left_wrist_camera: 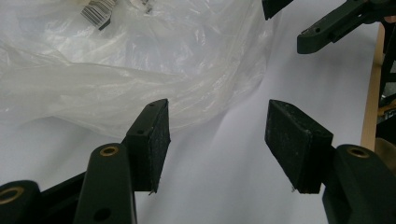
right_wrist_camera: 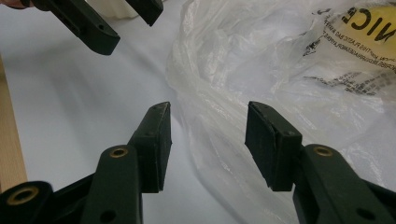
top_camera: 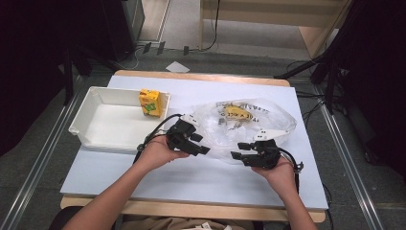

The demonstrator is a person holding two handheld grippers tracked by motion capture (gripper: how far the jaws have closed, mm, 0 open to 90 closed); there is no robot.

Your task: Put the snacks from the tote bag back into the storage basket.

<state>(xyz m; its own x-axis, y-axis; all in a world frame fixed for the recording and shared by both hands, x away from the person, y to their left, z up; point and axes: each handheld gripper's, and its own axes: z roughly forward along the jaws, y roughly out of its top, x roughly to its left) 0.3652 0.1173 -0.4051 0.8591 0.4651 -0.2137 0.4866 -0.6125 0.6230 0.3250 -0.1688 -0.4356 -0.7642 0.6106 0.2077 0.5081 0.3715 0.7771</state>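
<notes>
A crumpled clear plastic bag lies on the white table, with a yellow printed pack inside it. My left gripper sits at the bag's left edge, jaws open and pointing right. In the left gripper view the left gripper has bare table between its pads, and the bag lies just beyond its left pad. My right gripper faces it from the bag's near edge. In the right gripper view the right gripper stands open over the rim of the bag, pads not pressing.
A white tray stands at the table's left, with a yellow juice carton upright in its far right corner. The wooden table edge runs along the near side. Dark stands and cables flank the table.
</notes>
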